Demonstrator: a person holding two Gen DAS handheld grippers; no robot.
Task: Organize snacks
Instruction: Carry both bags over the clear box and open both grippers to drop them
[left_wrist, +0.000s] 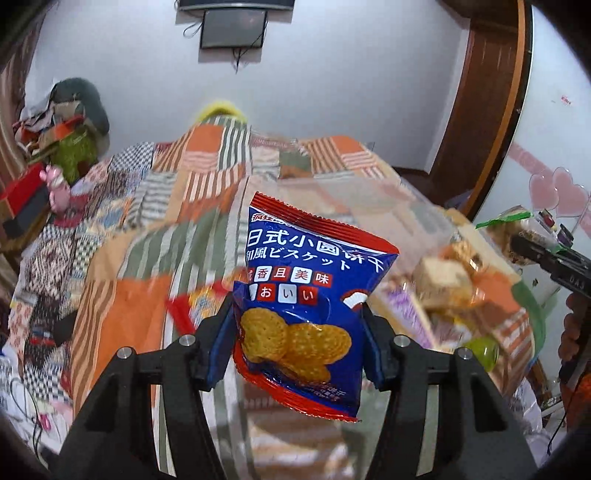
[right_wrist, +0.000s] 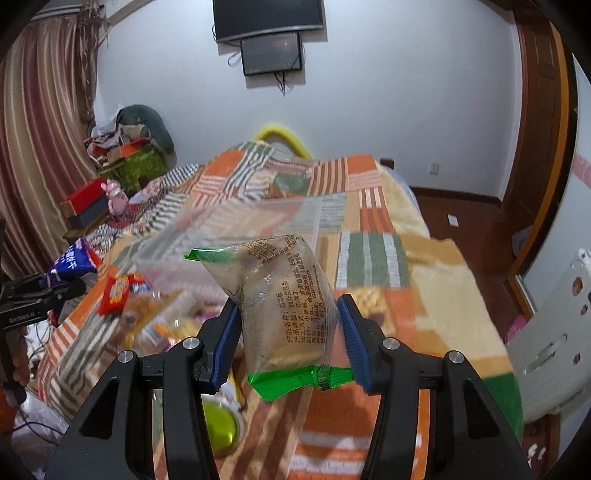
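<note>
My left gripper (left_wrist: 297, 334) is shut on a blue and red biscuit packet (left_wrist: 314, 295), held up above the bed; its blue pads press the packet's two sides. My right gripper (right_wrist: 286, 338) is shut on a clear pastry packet with green ends (right_wrist: 284, 306), also lifted off the bed. Each gripper shows at the edge of the other's view: the right one (left_wrist: 517, 243) with its clear packet (left_wrist: 511, 225), the left one (right_wrist: 75, 286) with the blue packet (right_wrist: 70, 264). A clear plastic box (right_wrist: 236, 240) lies on the bed ahead, blurred.
A pile of loose snacks (left_wrist: 447, 280) lies on the patchwork blanket (right_wrist: 369, 258), with a red packet (right_wrist: 114, 291) and a green round thing (right_wrist: 219, 428) near the front. Boxes and a pink toy (right_wrist: 118, 197) crowd the left side. Wooden floor (right_wrist: 465, 225) runs along the right.
</note>
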